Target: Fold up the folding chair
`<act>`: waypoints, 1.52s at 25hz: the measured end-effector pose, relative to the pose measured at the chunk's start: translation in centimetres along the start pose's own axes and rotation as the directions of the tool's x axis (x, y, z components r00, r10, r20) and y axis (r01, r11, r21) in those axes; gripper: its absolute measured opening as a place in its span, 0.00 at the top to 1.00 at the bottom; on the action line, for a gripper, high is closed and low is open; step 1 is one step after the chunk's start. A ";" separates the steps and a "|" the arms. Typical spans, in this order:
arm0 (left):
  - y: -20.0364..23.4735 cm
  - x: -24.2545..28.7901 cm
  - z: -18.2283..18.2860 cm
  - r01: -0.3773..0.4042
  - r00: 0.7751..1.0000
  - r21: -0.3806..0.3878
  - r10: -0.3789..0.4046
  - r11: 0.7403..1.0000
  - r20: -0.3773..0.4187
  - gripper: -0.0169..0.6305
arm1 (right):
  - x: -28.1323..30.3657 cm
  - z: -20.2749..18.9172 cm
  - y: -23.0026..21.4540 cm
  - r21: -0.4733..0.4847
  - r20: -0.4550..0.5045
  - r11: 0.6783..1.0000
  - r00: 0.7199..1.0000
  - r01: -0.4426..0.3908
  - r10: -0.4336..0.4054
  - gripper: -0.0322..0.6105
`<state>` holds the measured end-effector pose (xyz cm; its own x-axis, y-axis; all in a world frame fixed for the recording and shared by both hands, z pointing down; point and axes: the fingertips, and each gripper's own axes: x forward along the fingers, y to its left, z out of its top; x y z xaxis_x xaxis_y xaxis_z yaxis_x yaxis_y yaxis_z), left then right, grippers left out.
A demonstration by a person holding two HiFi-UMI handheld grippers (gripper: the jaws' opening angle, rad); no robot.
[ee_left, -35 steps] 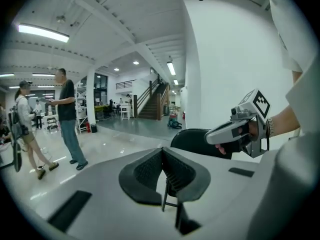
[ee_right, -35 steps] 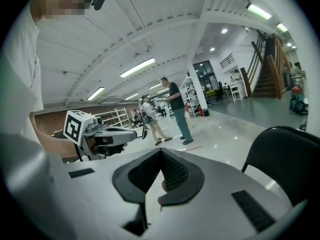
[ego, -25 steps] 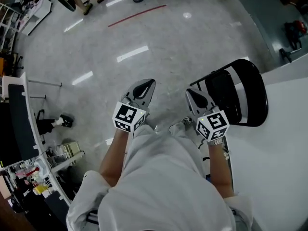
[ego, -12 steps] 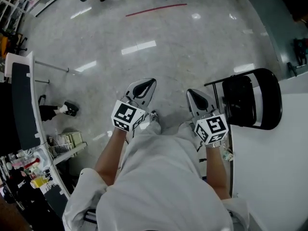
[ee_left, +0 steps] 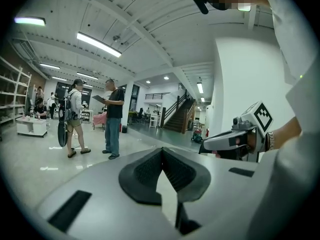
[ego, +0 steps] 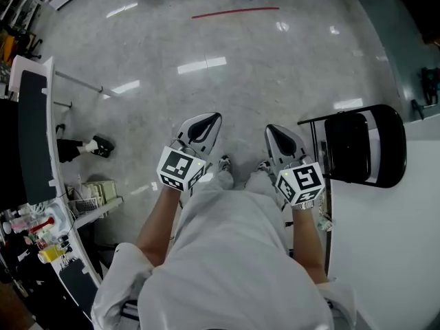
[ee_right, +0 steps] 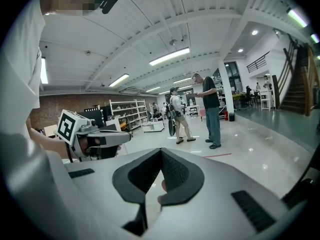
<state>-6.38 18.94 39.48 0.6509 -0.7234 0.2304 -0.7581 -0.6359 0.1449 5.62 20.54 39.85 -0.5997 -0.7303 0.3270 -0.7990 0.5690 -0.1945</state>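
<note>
A black folding chair [ego: 363,146] stands unfolded on the glossy floor at the right of the head view, against a white surface [ego: 392,253]. The person holds both grippers out in front at waist height, pointing ahead over the floor. My left gripper [ego: 210,119] is shut and empty, well left of the chair. My right gripper [ego: 275,130] is shut and empty too, a short way left of the chair's frame and not touching it. In the left gripper view the jaws [ee_left: 161,150] meet, with the right gripper [ee_left: 235,138] alongside. The right gripper view shows shut jaws [ee_right: 160,152] and the left gripper [ee_right: 95,136].
A white stand with a black panel [ego: 31,136] and a cluttered shelf [ego: 41,243] line the left side. A red line [ego: 234,11] marks the floor ahead. Two people [ee_right: 207,109] [ee_right: 177,114] stand talking farther off. A staircase [ee_left: 176,120] rises beyond.
The person has walked on: the floor and red line have shifted in the head view and the chair now sits farther right. Both grippers stayed shut and empty in front.
</note>
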 end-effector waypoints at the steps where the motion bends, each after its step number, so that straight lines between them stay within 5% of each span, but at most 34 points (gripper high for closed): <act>1: 0.0 -0.3 0.0 -0.002 1.000 -0.005 0.002 1.000 0.004 0.96 | 0.1 0.1 0.3 -0.003 -0.001 1.000 1.000 -0.005 0.005 0.95; 38: -8.5 4.9 0.0 0.022 0.999 0.018 -0.022 1.000 -0.040 0.96 | -4.4 -0.8 -5.1 0.032 -0.003 1.000 1.000 0.001 -0.001 0.94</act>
<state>3.22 20.83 39.42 0.6649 -0.6980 0.2660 -0.7425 -0.6565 0.1330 12.36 21.21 40.12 -0.5990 -0.7297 0.3296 -0.8005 0.5563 -0.2233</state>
